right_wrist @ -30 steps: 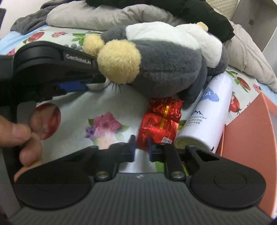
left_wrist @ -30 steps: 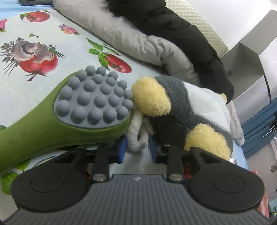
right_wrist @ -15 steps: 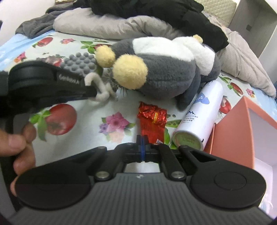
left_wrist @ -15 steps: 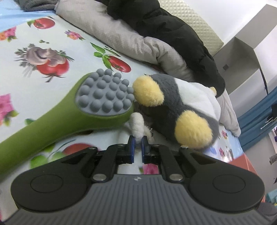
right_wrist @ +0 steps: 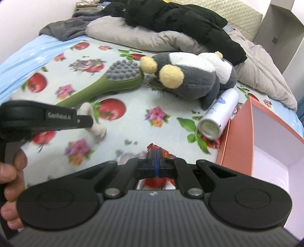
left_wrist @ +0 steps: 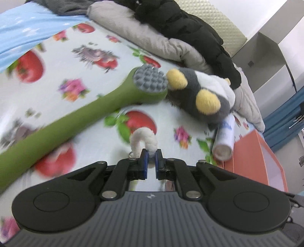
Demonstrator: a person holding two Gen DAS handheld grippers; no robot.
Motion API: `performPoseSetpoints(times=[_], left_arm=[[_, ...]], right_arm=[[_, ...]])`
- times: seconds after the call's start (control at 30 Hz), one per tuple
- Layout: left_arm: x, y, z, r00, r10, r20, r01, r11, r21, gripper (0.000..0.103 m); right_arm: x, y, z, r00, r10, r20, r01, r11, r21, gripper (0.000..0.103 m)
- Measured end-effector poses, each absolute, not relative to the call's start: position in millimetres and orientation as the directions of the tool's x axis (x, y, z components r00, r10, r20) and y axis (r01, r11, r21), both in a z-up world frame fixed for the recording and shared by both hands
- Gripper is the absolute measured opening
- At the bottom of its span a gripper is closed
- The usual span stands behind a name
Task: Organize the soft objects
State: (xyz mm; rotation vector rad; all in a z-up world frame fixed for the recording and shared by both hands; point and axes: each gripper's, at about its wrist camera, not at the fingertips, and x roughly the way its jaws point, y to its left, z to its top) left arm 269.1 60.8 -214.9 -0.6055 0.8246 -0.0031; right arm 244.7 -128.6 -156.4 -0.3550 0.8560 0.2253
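Observation:
My left gripper (left_wrist: 151, 156) is shut on a small white rope loop (left_wrist: 144, 139), lifted off the flowered bedsheet (left_wrist: 76, 62). In the right wrist view the left gripper (right_wrist: 90, 122) comes in from the left with the white rope piece (right_wrist: 95, 126) hanging at its tip. A crinkled red foil packet (right_wrist: 154, 147) sits pinched in my right gripper (right_wrist: 155, 152), whose jaws are shut tight. The grey and white plush toy (left_wrist: 201, 89) (right_wrist: 191, 76) with yellow feet lies farther back, apart from both grippers.
A green massage brush (left_wrist: 91, 115) (right_wrist: 117, 77) lies left of the plush. A white spray can (right_wrist: 218, 114) rests against an open orange box (right_wrist: 241, 133) at the right. Beige (right_wrist: 144, 38) and black jackets (right_wrist: 182, 17) are piled at the back. A hand (right_wrist: 11, 182) holds the left gripper.
Both grippers closed, the left on the white rope loop and the right on the red packet. Both then pulled back and up from the plush, carrying them.

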Motion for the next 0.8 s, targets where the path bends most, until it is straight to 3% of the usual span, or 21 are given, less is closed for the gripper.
performPoseSetpoints(times=[0.43, 0.6, 0.7, 0.73, 0.8], left_arm=[[136.8, 61.2, -215.4, 0.625, -0.249, -0.739, -0.286, 0.809, -0.514, 0.009], [115.8, 58.9, -218.3, 0.591, -0.245, -0.769, -0.288, 0.826, -0.485, 0.010], [112.9, 54.7, -218.8, 0.547, -0.214, -0.809, -0.253, 0.879, -0.403, 0.010], [111.5, 54.8, -218.6, 0.541, -0.215, -0.813, -0.242, 0.886, -0.395, 0.012], [108.6, 55.7, -218.6, 0.524, -0.220, -0.822, -0.219, 0.898, -0.380, 0.034]], right_arm=[[135.5, -130.9, -156.6, 0.589, 0.085, -0.804, -0.385, 0.904, -0.187, 0.003], [114.8, -138.3, -161.9, 0.545, 0.122, -0.830, -0.380, 0.918, -0.115, 0.004], [109.4, -141.5, -166.6, 0.513, 0.163, -0.842, -0.375, 0.926, -0.049, 0.006], [108.6, -142.4, -167.8, 0.506, 0.172, -0.845, -0.368, 0.929, -0.031, 0.006], [108.6, -143.7, -169.0, 0.489, 0.181, -0.853, -0.357, 0.934, -0.006, 0.007]])
